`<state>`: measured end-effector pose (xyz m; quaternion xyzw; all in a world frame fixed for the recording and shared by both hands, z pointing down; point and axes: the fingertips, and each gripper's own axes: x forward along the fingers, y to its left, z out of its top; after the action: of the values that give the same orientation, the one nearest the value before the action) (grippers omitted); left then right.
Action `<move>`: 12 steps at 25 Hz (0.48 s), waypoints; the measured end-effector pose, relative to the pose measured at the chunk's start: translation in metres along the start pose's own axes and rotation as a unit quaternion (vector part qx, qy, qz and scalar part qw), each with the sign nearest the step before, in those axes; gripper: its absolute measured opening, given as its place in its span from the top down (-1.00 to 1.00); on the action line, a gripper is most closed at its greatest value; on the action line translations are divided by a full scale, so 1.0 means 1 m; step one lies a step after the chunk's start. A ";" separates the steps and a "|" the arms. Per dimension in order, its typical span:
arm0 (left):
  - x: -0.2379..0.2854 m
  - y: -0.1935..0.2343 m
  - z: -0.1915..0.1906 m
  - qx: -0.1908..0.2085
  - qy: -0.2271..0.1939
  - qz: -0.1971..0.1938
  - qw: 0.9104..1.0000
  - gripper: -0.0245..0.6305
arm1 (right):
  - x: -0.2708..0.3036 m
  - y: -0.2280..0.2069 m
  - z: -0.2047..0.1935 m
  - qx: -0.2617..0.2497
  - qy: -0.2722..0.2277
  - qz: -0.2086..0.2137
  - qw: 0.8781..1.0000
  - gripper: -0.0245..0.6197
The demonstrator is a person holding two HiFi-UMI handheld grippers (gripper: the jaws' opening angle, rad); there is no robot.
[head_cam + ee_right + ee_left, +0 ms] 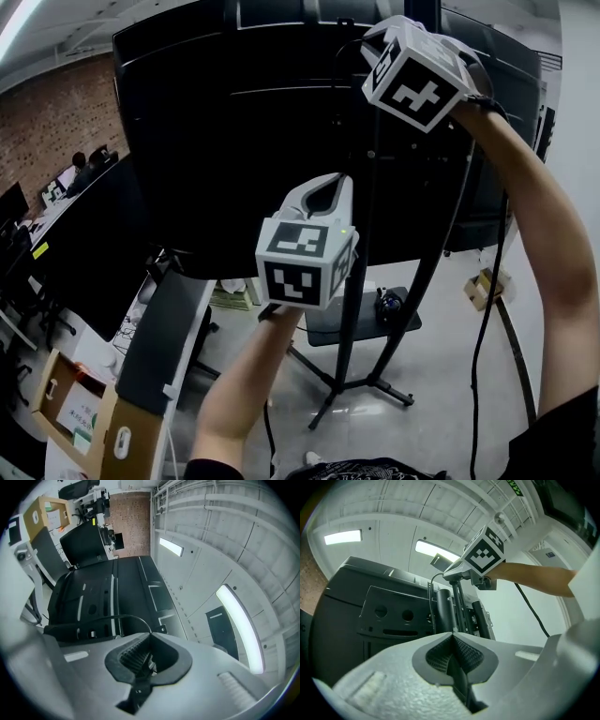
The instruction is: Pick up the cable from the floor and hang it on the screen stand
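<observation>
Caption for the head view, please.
Behind the screen, right tongs clamp the cable at the top of the stand; left tongs, shut and empty, hang lower.

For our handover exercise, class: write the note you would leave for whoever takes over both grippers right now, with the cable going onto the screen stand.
Right gripper: fingers shut on the thin black cable, raised behind the top of the screen.
Left gripper: fingers shut, empty, held lower, in front of the stand pole.
Done: the cable end is lifted up to the stand.
Left: hook it over the stand, check that it holds, then release.
</observation>
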<state>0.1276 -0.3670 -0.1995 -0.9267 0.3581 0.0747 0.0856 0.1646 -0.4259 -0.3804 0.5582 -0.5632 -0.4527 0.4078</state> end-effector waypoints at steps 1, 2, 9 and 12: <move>0.003 0.002 0.003 0.004 -0.002 -0.005 1.000 0.92 | 0.003 -0.005 -0.001 -0.001 0.006 -0.005 1.000 0.88; 0.007 0.004 0.007 0.008 -0.003 -0.009 1.000 0.92 | 0.007 -0.010 -0.003 -0.002 0.013 -0.009 1.000 0.88; 0.028 0.003 0.029 0.042 -0.006 -0.039 0.998 0.92 | 0.017 -0.047 -0.024 -0.012 0.072 -0.061 0.995 0.88; 0.031 0.000 0.042 0.063 -0.026 -0.045 0.997 0.92 | 0.014 -0.062 -0.037 -0.014 0.099 -0.083 0.992 0.88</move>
<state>0.1468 -0.3785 -0.2471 -0.9324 0.3176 0.0723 0.1568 0.2154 -0.4396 -0.4315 0.6395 -0.4654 -0.4355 0.4299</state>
